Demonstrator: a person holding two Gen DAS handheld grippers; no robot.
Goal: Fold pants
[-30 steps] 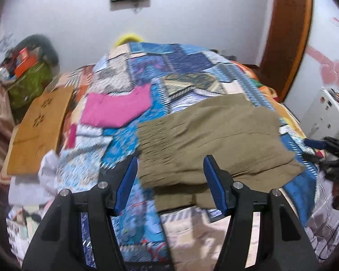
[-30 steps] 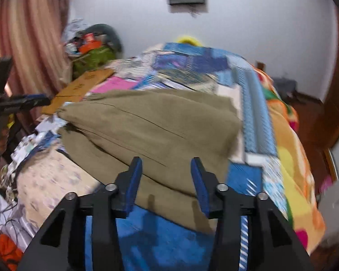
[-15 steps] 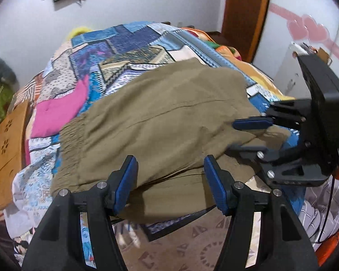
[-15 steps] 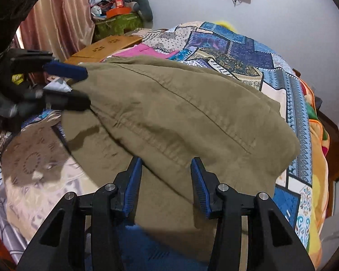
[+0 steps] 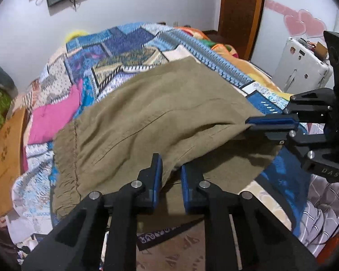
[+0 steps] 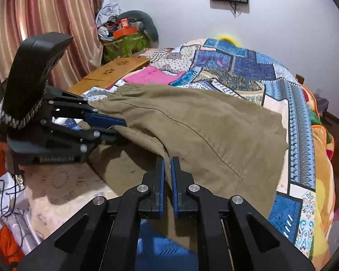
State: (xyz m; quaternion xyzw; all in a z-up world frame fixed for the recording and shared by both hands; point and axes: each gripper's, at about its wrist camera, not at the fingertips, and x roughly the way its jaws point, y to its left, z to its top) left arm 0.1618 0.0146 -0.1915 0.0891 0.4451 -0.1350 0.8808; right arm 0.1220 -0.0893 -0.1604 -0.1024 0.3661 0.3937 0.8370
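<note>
Both clamped | left hand-held gripper pinches pants edge | right hand-held gripper likewise

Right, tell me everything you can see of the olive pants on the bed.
The olive pants look like soft woven cloth, with a gathered elastic waistband at one end and dark stitched seams along the leg. They lie folded over on the patchwork bedspread, top layer raised along the near edge. The left hand-held gripper and the right hand-held gripper each pinch that edge. A pink garment lies beside the waistband.
</note>
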